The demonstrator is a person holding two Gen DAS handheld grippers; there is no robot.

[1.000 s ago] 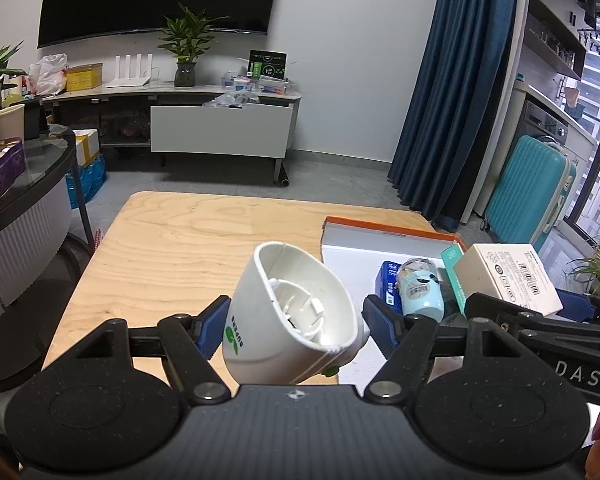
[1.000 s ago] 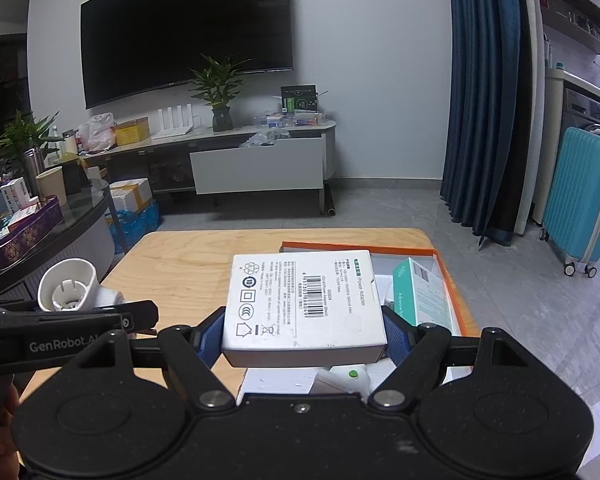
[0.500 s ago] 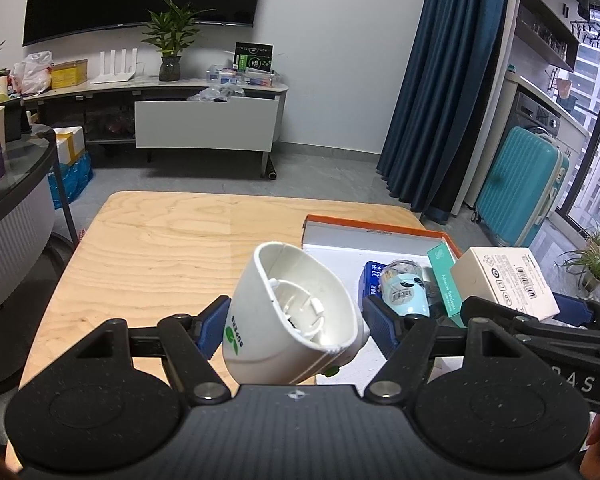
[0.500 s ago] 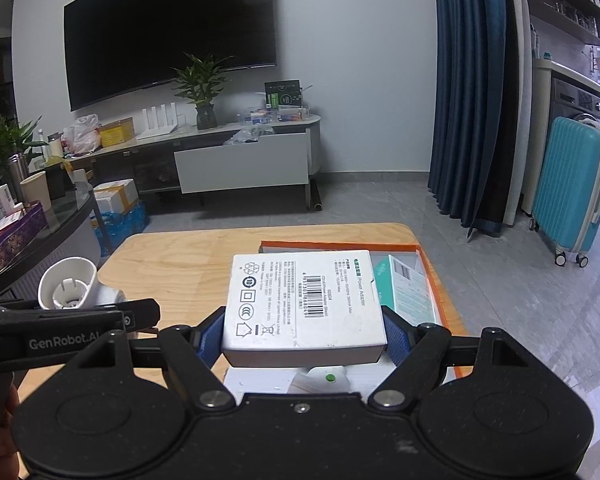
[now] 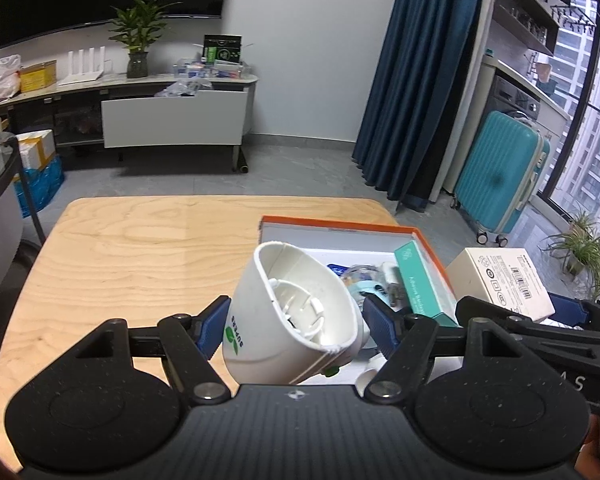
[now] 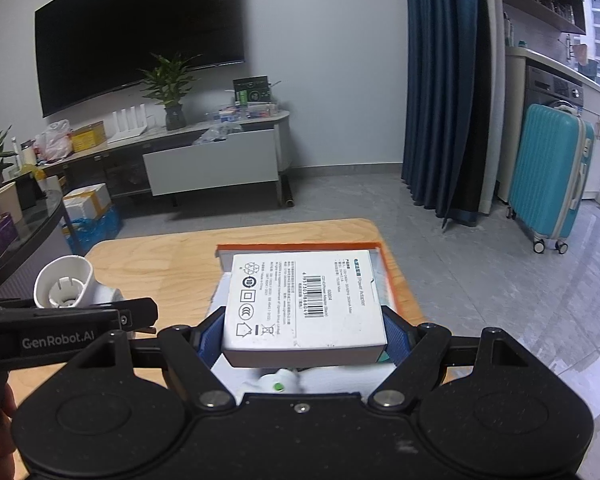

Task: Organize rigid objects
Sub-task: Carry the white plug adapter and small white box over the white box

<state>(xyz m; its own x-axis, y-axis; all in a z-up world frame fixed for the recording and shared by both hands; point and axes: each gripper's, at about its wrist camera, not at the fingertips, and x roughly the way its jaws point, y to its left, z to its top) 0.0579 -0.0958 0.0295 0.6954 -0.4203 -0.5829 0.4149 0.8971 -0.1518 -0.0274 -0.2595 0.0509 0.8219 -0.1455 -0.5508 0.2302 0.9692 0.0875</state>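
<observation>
Holding a white cone-shaped plastic piece [image 5: 296,316] clenched in its jaws, the left gripper [image 5: 296,322] hovers just left of the orange-rimmed tray [image 5: 332,226] on the wooden surface [image 5: 140,256]. Over that tray, the right gripper [image 6: 304,332] has its jaws clamped on a white adapter box [image 6: 304,304].

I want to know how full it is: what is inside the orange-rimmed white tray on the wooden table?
In the orange-rimmed white tray: a teal carton, a pale blue round item and a blue packet. The held white plastic cup covers the tray's near part.
</observation>
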